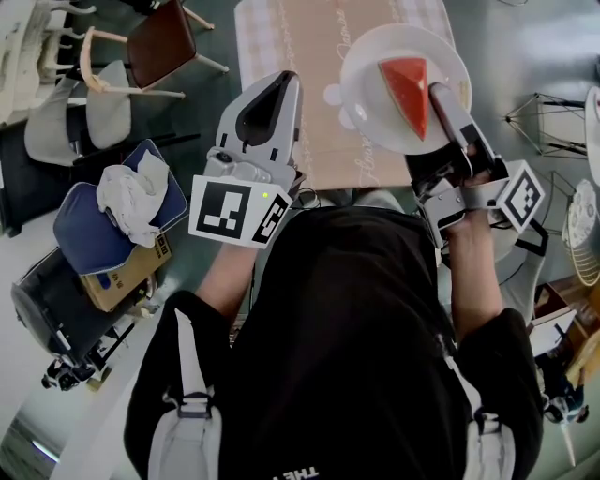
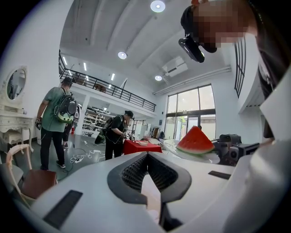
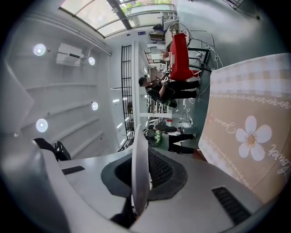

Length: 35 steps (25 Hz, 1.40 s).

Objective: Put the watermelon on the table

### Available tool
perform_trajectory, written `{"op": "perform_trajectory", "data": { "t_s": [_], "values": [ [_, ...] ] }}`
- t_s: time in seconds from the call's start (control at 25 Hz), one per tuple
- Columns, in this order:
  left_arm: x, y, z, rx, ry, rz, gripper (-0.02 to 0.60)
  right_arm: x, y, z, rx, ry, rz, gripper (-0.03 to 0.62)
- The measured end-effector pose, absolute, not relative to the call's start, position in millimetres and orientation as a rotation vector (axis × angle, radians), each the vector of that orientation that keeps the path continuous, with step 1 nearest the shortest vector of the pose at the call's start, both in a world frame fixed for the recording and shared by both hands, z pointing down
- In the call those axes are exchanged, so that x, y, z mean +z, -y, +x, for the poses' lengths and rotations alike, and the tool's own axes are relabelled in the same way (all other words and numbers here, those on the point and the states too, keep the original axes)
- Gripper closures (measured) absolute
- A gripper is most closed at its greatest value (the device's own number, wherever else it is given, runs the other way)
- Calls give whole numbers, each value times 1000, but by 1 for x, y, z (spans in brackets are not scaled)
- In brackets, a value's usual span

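Now | right gripper [image 1: 441,94]: jaws pinch the rim of white plate [image 1: 375,56] carrying watermelon [image 1: 408,92], over table [image 1: 300,84] | left gripper [image 1: 279,84]: jaws together, empty

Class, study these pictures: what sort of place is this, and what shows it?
Probably a large open studio or showroom hall: round lights in a high white ceiling, a black-railed upper gallery, tall glass windows.
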<state>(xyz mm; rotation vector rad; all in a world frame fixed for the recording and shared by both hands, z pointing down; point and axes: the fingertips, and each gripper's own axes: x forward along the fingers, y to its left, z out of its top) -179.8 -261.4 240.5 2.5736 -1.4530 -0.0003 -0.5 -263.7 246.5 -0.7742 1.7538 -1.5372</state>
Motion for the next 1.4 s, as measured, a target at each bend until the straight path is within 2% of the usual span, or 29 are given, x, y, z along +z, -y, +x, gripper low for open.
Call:
{"op": "perform_trajectory", "data": {
  "t_s": [1.4],
  "values": [
    [252, 288, -155, 62, 1569, 2469, 572, 264, 308, 17, -1645, -1824, -681, 568]
  ]
}}
